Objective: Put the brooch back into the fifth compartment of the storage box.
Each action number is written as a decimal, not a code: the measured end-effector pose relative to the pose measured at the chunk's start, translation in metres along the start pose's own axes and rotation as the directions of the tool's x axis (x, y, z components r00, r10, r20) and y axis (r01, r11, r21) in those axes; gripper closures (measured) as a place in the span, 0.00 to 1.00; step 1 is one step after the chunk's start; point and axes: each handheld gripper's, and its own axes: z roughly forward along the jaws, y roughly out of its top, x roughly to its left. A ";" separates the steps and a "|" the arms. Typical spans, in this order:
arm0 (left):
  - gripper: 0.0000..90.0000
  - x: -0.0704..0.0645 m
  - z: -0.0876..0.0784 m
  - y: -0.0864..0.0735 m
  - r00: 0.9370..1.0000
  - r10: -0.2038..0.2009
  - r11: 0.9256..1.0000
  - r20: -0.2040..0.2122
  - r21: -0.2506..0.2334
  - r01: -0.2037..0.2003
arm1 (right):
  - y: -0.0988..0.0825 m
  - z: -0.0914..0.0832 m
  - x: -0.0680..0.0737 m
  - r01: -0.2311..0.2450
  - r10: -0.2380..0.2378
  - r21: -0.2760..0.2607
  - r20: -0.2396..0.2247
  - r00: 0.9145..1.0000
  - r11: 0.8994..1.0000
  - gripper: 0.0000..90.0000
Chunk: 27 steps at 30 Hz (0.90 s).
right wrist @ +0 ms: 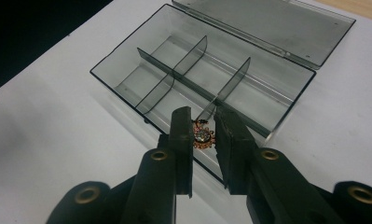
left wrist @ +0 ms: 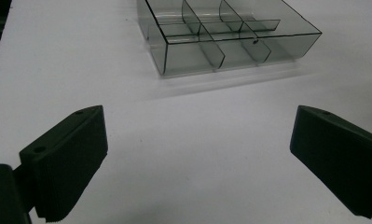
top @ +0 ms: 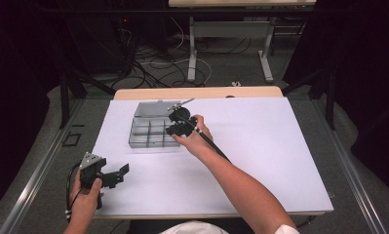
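The right gripper (right wrist: 203, 135) pinches a jewelled ornament (right wrist: 203, 136) (gold-rimmed) over the compartment box (right wrist: 127, 60); the left gripper (left wrist: 197, 158) gapes empty.

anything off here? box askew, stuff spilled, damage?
Nothing stands out. The clear divider box sits flat on the white table, lid open behind it, dividers upright, nothing spilled around it. The right gripper holds a small gold jewelled ornament over the box's near edge. The left gripper is open, well short of the box.

Dim room, table bright; edges perhaps soft.
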 end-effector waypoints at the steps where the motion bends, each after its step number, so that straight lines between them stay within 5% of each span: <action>1: 0.04 0.000 0.000 0.000 1.000 0.000 1.000 0.001 0.003 0.000 | 0.001 0.001 0.000 0.004 -0.004 -0.001 0.001 1.000 1.000 0.86; 7: 0.05 0.000 0.001 0.001 1.000 0.001 1.000 0.006 0.007 -0.001 | 0.003 0.007 0.004 0.018 -0.018 0.019 -0.002 1.000 1.000 0.86; 9: 0.04 -0.001 0.002 0.001 1.000 0.001 1.000 0.007 0.007 -0.001 | 0.003 0.012 0.005 0.005 -0.006 -0.018 -0.007 1.000 1.000 0.86; 16: 0.05 -0.001 0.003 0.001 1.000 0.003 1.000 0.011 0.008 -0.003 | 0.003 0.021 0.006 0.020 -0.020 0.030 0.005 1.000 0.999 0.86; 27: 0.04 -0.001 0.003 0.001 1.000 0.004 1.000 0.015 0.003 -0.004 | 0.002 0.042 0.008 0.016 -0.016 -0.016 -0.009 1.000 1.000 0.86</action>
